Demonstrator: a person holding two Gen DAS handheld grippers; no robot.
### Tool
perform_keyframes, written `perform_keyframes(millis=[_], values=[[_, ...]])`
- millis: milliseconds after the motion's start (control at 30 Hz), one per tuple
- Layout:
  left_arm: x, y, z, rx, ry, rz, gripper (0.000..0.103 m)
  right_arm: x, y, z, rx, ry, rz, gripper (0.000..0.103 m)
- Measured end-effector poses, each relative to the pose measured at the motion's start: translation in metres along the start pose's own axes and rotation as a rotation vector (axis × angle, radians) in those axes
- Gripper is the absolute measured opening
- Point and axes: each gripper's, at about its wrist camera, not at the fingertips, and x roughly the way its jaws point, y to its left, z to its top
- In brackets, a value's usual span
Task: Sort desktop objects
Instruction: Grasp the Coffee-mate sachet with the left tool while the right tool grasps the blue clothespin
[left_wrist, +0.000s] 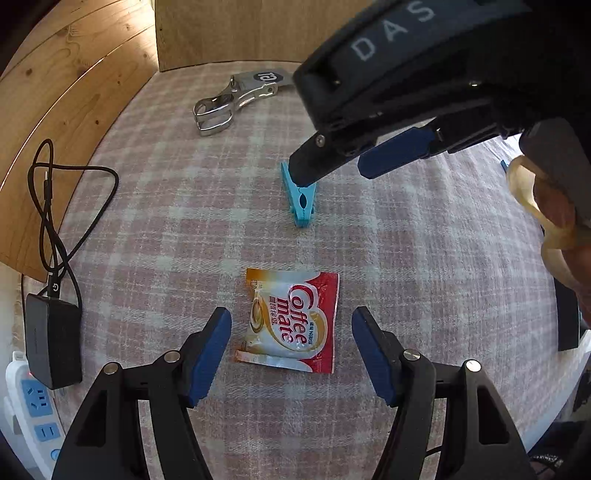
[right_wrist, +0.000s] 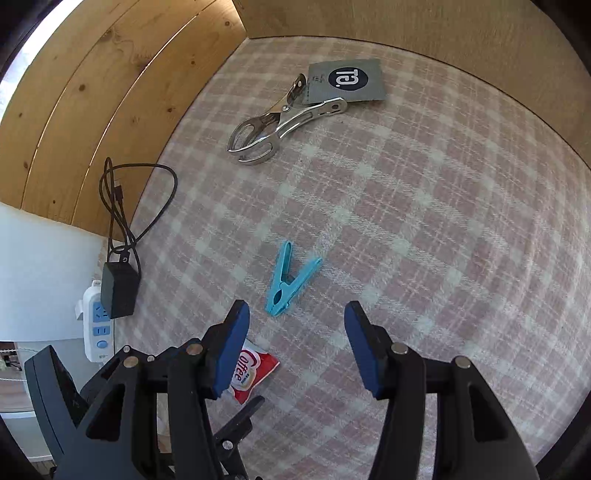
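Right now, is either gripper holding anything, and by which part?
Nothing held. Left gripper is open around the coffee creamer packet, pads clear of it. Right gripper is open above the blue clothespin.

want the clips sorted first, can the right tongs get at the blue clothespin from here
Probably yes: the right tongs stand open just above the blue clothespin, which lies alone on the checked cloth with nothing over it.

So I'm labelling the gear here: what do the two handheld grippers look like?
Both are black plastic with silver pivot pins and dark blue finger pads. The right gripper carries white letters "DAS" on its body. The left gripper shows no lettering.
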Motion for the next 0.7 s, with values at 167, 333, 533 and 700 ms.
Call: perform_keyframes(millis=[167,333,533,700], values=[[0.007,0.01,-0.006,-0.02,0.003,-0.01,0.065,0.015,0.009,0.01,-0.012,0.012,-0.037,0.053],[0.011,0.013,-0.01,-0.027,0.006,-0.017,0.065,0.027,0.016,0.013,-0.041,0.028,-0.084,0.053],[0.016,0.01,-0.013,-0.014,0.006,0.004,0.066,0.031,0.016,0.012,-0.083,0.022,-0.146,0.036],[0.023,0.0,-0.011,0.016,0.011,0.066,0.066,0.023,-0.004,0.011,-0.072,0.021,-0.164,0.02]])
